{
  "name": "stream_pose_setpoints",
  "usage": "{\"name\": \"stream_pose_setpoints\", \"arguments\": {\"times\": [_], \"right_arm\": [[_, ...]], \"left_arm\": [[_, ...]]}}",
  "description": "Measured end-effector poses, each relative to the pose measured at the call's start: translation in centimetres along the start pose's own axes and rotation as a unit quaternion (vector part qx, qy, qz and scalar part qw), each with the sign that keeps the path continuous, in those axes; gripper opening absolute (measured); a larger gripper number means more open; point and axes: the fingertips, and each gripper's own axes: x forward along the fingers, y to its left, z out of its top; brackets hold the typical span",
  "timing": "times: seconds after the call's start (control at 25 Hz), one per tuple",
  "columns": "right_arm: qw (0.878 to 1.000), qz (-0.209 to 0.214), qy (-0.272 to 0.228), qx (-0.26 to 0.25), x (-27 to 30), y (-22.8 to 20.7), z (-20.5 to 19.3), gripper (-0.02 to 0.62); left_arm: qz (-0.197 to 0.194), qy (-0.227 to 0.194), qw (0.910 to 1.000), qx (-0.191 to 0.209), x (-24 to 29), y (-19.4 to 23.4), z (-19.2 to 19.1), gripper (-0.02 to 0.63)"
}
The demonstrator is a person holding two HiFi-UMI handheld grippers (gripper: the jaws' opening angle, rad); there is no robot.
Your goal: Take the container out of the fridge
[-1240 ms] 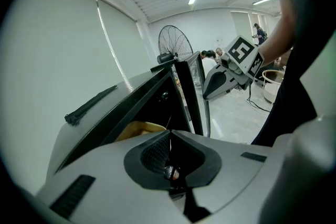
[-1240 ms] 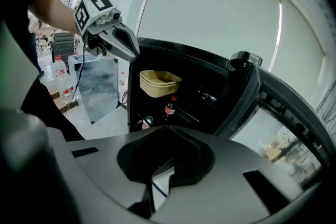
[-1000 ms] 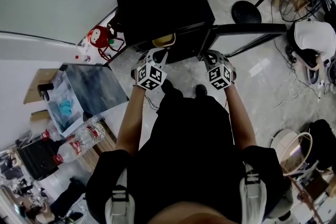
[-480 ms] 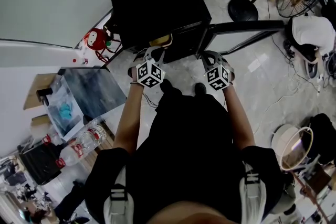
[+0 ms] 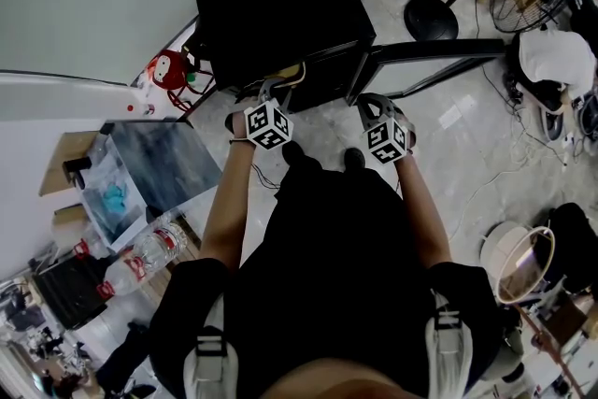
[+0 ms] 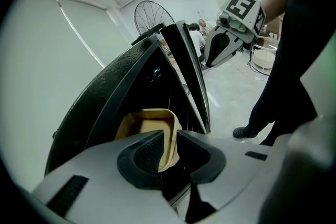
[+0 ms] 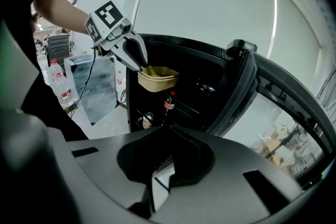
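The left gripper [image 6: 169, 137] is clenched on the thin side wall of the container [image 6: 140, 124], a beige, smooth-walled tub with rounded corners. The tub sits at the open front of the fridge [image 5: 271, 5], high up near its top edge. The fridge is a black box with a pebbled shell. Its glass-paned door [image 7: 273, 93] is swung wide. The right gripper [image 7: 169, 136] is closed on nothing, its ribbed black pads meeting. Inside the fridge stand a dark bottle [image 7: 168, 103] with a red label and a small can [image 7: 147, 121]; their print is too small to read. Clear plastic water bottles [image 7: 62, 89] with red labels stand off to the side.
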Motion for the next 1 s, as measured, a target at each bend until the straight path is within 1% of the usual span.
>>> {"name": "stream_pose_setpoints", "arguments": {"times": [0.16,0.36,0.52,0.64,0.76,1.0], "right_arm": [[1.0,0.0,0.002,0.0,-0.1,-0.1,-0.2,-0.002],[1.0,-0.003,0.004,0.007,-0.2,-0.6,-0.6,-0.002],[1.0,-0.005,0.007,0.006,-0.3,-0.7,-0.9,-0.002],[1.0,-0.005,0.007,0.007,-0.6,-0.5,-0.9,-0.002],[1.0,-0.007,0.006,0.005,-0.6,-0.6,-0.9,-0.002],[1.0,-0.004,0.01,0.0,-0.7,-0.8,-0.9,-0.002]], "left_arm": [[-0.016,0.002,0.9999,0.004,0.4,-0.2,0.1,0.091],[-0.03,0.023,0.999,0.025,1.5,-0.6,-0.3,0.092],[-0.03,0.034,0.9983,0.038,2.1,-0.4,-0.5,0.092],[-0.037,0.039,0.9974,0.049,2.3,-0.7,-0.7,0.092],[-0.044,0.041,0.9969,0.051,2.7,-1.0,-0.9,0.092],[-0.038,0.052,0.9964,0.055,2.9,-0.9,-1.3,0.061]]}}
